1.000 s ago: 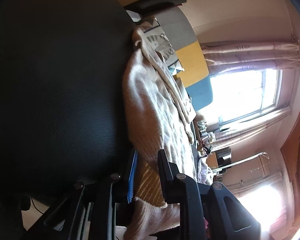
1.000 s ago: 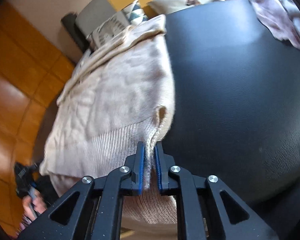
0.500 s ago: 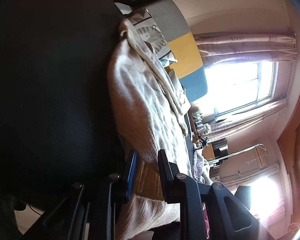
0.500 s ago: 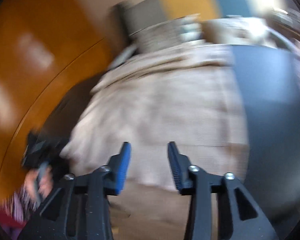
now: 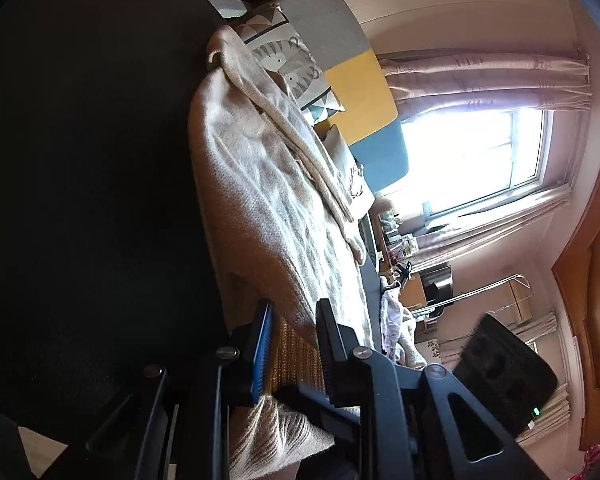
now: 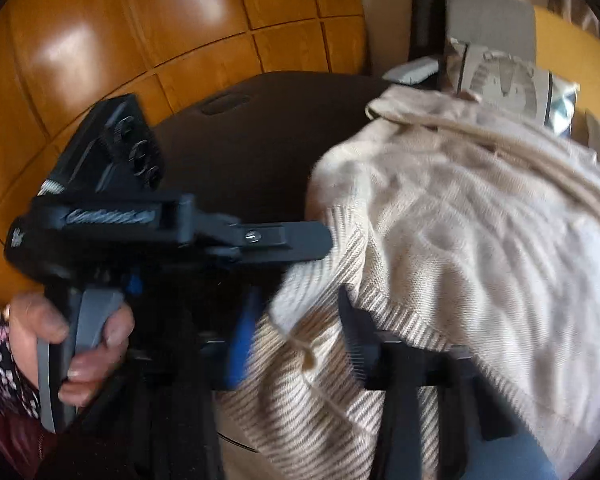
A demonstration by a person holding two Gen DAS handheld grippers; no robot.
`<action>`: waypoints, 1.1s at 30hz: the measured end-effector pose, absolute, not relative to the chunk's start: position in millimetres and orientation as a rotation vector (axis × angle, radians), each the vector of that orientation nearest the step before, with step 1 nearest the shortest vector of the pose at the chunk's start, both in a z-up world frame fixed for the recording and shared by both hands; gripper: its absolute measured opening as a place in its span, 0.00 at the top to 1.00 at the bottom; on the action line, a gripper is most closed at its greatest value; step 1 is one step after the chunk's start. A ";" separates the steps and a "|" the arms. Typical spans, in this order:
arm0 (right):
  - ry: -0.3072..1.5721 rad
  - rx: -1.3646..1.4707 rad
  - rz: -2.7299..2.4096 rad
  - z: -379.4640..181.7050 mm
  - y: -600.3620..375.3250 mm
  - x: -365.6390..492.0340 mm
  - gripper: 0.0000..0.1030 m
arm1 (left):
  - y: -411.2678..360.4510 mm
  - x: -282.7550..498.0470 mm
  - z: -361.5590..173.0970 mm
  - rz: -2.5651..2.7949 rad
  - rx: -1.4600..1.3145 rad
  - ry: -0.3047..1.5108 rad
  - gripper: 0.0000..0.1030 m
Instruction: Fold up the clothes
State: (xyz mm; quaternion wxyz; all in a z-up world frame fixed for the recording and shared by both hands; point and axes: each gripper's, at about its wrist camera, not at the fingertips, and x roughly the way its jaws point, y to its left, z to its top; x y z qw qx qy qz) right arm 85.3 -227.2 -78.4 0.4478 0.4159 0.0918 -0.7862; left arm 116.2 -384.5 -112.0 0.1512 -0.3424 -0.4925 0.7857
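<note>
Between my left tongs (image 5: 292,344), clamped on its ribbed hem, the beige knit sweater (image 5: 268,200) stretches away over the black bench (image 5: 80,180) toward a printed cushion (image 5: 288,60), while my right tongs (image 6: 296,332) are closing around that hem.

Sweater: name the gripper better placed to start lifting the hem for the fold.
Left. The left gripper is clamped on the ribbed hem of the sweater, so it could probably lift at once. The right gripper is only closing, with the hem between its jaws but not yet pinched.
</note>
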 end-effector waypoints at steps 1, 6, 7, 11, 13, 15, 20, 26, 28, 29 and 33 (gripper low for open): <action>0.196 1.048 -1.946 -81.0 -225.1 80.2 0.95 | -385.6 117.2 -111.9 2.259 -0.978 -1.418 0.81; 0.011 1.141 -2.010 -97.4 -195.6 54.4 0.97 | -393.3 127.7 -111.8 2.309 -0.966 -1.429 0.81; -0.030 1.157 -2.028 -100.2 -187.0 47.9 0.97 | -395.1 130.6 -111.5 2.324 -0.962 -1.429 0.81; -0.203 1.209 -2.018 -115.7 -161.6 23.7 0.97 | -398.5 140.6 -112.7 2.369 -1.002 -1.360 0.81; -0.288 1.210 -1.989 -120.8 -154.3 17.4 0.97 | -396.6 139.0 -118.3 2.340 -1.041 -1.356 0.81; -0.343 1.212 -1.973 -124.2 -150.5 14.6 0.98 | -393.0 134.8 -123.8 2.300 -1.078 -1.356 0.81; -0.425 1.211 -1.951 -128.9 -143.2 12.5 1.00 | -371.5 120.9 -127.6 2.188 -1.124 -1.328 0.81; -0.463 1.192 -1.939 -132.7 -141.6 13.3 1.00 | -329.6 125.9 -98.7 2.063 -0.996 -1.143 0.78; -0.471 1.191 -1.937 -133.5 -141.8 12.7 1.00 | -326.3 127.8 -97.7 2.120 -1.031 -1.077 0.78; -0.481 1.193 -1.933 -134.0 -141.4 12.4 1.00 | -330.7 129.1 -101.2 2.143 -1.041 -1.097 0.78; -0.500 1.192 -1.925 -135.2 -139.2 12.6 1.00 | -355.3 135.3 -122.4 2.149 -1.066 -1.294 0.78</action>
